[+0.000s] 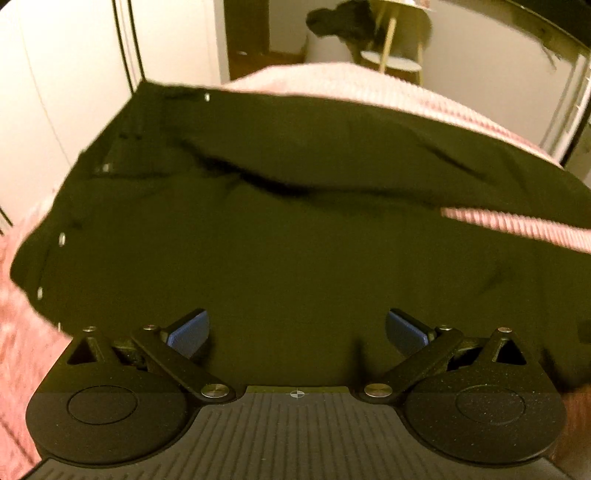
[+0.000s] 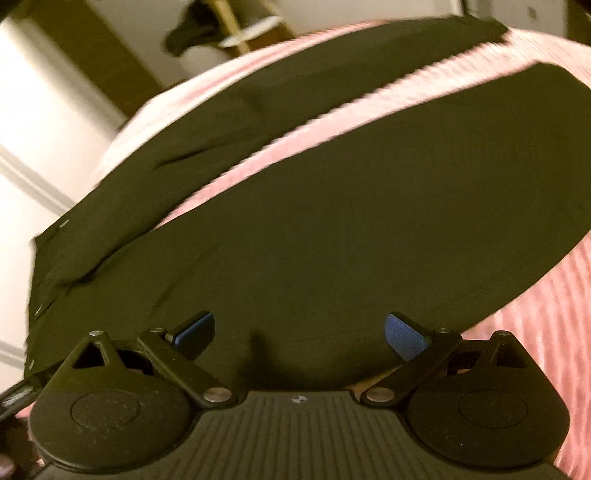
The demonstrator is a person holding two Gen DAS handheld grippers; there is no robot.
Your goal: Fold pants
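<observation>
Dark olive-black pants (image 1: 280,229) lie spread flat on a pink ribbed bed cover (image 1: 369,85). In the left wrist view the waistband with small metal rivets runs along the left side, and my left gripper (image 1: 297,328) hovers open over the seat area with nothing between its blue pads. In the right wrist view the two legs of the pants (image 2: 351,221) stretch away, parted by a strip of pink bed cover (image 2: 332,114). My right gripper (image 2: 300,334) is open above the near leg's edge, holding nothing.
White wall panels (image 1: 55,92) stand to the left of the bed. Beyond the bed stands a small round white side table (image 1: 391,61) with wooden legs and dark clothing (image 1: 343,20) draped over it. Pink cover (image 2: 546,332) shows bare at the right.
</observation>
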